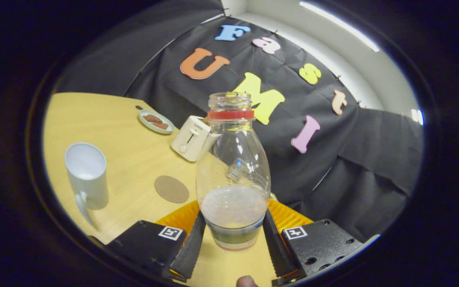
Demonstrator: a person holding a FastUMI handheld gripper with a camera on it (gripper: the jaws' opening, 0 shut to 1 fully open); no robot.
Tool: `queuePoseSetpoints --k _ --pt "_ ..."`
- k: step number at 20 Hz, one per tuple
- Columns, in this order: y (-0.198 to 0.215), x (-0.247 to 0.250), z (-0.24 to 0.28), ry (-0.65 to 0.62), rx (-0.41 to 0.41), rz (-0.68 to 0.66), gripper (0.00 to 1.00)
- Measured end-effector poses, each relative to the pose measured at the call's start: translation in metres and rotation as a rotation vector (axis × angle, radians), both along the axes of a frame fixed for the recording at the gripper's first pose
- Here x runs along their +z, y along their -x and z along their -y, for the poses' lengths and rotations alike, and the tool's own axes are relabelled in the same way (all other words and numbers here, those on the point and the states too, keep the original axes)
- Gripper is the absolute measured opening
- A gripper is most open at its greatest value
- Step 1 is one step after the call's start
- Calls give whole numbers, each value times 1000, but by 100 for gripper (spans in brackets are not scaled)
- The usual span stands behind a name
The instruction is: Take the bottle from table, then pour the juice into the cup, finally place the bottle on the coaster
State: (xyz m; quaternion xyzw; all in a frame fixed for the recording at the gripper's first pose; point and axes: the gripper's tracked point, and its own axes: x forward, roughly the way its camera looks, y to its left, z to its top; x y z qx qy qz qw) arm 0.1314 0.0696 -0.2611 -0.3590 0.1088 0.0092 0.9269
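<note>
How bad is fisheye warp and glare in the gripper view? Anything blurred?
Gripper view: strong fisheye bend, the table edge curves; a ceiling light strip blows out to white; small highlights dot the bottle, which is sharp between the fingers of the gripper, both pressing on its base; the cup smears slightly; the coaster reads clearly.

A pale wood table stands against a black cloth wall; above it, white wall with a bright strip light

Toaster brand mark — perhaps unreadable
</note>
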Motion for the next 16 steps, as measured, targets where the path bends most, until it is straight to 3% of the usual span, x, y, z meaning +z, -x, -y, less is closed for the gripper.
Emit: queuePoseSetpoints --k 8,16 --pt "7 -14 -18 414 96 71 77" --pt "12 -11 -29 622 168 110 76"
